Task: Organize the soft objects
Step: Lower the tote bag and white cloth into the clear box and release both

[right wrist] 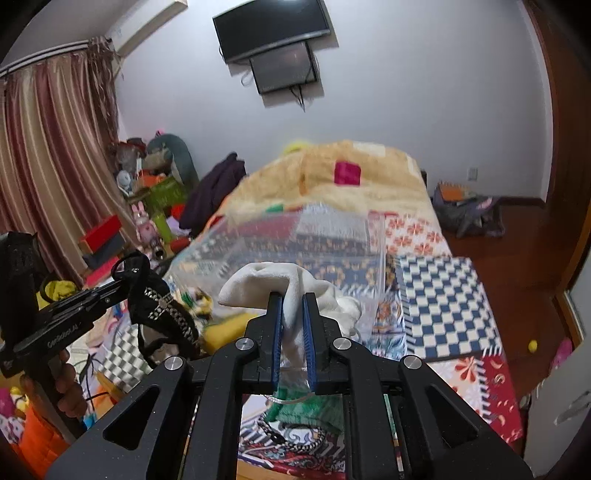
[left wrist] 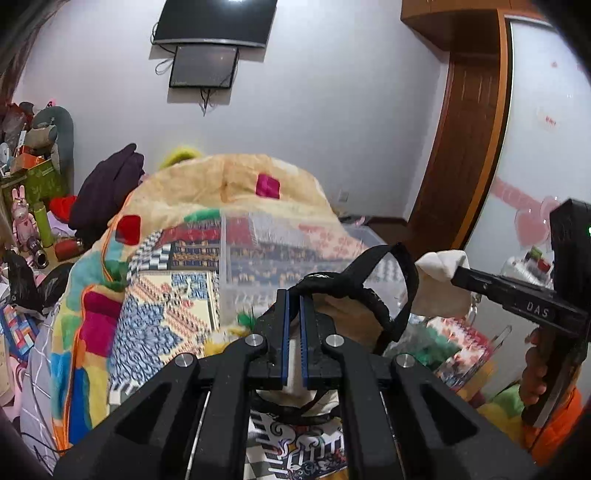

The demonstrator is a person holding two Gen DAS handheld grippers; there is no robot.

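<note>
My left gripper (left wrist: 293, 295) is shut on a black strappy garment (left wrist: 373, 295) and holds it lifted over the bed; the garment also shows in the right wrist view (right wrist: 162, 314). My right gripper (right wrist: 293, 299) is shut on a white sock (right wrist: 273, 280) and holds it lifted; the sock also shows in the left wrist view (left wrist: 441, 264), to the right of the black garment. A clear plastic box (right wrist: 314, 236) stands on the bed just beyond both grippers. Green and yellow soft items (right wrist: 306, 411) lie below the right gripper.
A patchwork quilt (right wrist: 439, 291) covers the bed, with a fuzzy blanket (right wrist: 332, 177) heaped at its far end. Toys, boxes and dark clothes (right wrist: 214, 188) crowd the left side. Wooden floor with a bag (right wrist: 465, 210) lies to the right. A TV (right wrist: 273, 26) hangs on the wall.
</note>
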